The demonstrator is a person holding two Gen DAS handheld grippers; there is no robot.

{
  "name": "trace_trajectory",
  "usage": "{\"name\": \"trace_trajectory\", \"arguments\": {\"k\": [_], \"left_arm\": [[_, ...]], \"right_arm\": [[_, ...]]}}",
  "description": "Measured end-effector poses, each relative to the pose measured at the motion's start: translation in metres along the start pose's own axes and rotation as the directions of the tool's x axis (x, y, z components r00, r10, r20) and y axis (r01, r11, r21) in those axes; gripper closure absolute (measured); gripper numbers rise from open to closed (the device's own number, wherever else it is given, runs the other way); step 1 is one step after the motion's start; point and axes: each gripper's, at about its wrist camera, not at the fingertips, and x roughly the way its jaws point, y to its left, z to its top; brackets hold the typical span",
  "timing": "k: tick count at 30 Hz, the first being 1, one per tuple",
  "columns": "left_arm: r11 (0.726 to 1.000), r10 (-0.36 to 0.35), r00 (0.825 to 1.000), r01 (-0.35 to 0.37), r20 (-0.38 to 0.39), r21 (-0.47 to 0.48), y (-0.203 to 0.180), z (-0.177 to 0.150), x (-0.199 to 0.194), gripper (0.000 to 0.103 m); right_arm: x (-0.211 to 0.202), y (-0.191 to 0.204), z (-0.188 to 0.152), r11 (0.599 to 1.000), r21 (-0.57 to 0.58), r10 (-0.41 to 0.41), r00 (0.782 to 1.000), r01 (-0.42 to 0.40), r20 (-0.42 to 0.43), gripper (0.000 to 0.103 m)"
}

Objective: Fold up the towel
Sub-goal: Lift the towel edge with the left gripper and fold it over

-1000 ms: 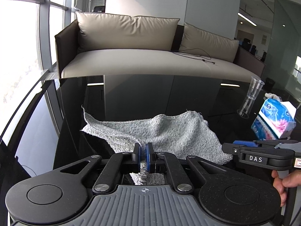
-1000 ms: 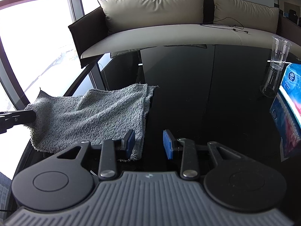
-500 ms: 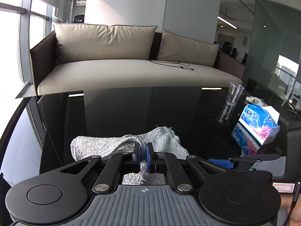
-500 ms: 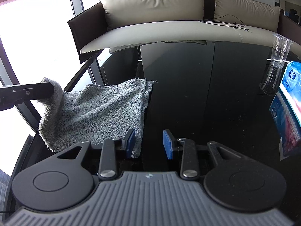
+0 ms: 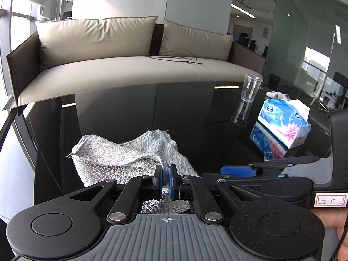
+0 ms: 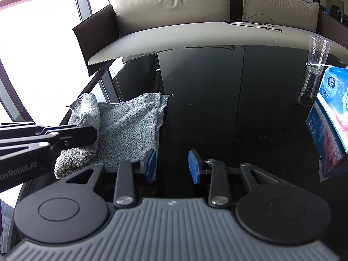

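The grey towel (image 6: 132, 126) lies at the left edge of the black worktop (image 6: 228, 113), one side lifted and draped over itself. The left tongs (image 5: 165, 181) are clamped on that lifted edge. The right tongs (image 6: 171, 166) stand apart, empty, beside the towel's near right corner.

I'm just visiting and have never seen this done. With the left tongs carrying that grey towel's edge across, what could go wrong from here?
1. The left tongs pinch only a thin bit of the grey towel; it might slip out mid-fold.
2. The towel lies near the edge of the black table, so a tug could drag it off.
3. The right tongs stand open and hold nothing, so the layers may shift and land crooked.
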Motion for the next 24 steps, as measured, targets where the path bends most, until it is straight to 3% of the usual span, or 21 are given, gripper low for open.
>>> {"name": "trace_trajectory", "arguments": {"k": [14, 15, 17, 18, 24], "left_arm": [[1.0, 0.002, 1.0, -0.003, -0.021, -0.003, 0.001, -0.01, 0.001, 0.092], [1.0, 0.005, 1.0, -0.005, -0.021, -0.003, 0.002, -0.01, 0.001, 0.089], [1.0, 0.009, 1.0, -0.01, -0.018, -0.013, 0.003, -0.01, -0.001, 0.069], [1.0, 0.011, 1.0, -0.011, -0.019, -0.019, 0.005, -0.01, -0.002, 0.064], [0.998, 0.039, 0.999, -0.04, -0.013, -0.046, 0.017, -0.012, -0.014, 0.054]], "right_arm": [[0.001, -0.007, 0.003, 0.999, 0.031, -0.007, 1.0, 0.006, 0.013, 0.068], [0.001, -0.006, 0.003, 1.0, 0.03, -0.003, 1.0, 0.003, 0.015, 0.068], [0.001, -0.006, 0.004, 1.0, 0.027, 0.004, 1.0, -0.004, 0.018, 0.068], [0.001, -0.005, 0.004, 1.0, 0.025, 0.009, 1.0, -0.01, 0.023, 0.068], [-0.001, 0.002, 0.008, 0.998, -0.009, 0.063, 0.996, -0.062, 0.056, 0.065]]}}
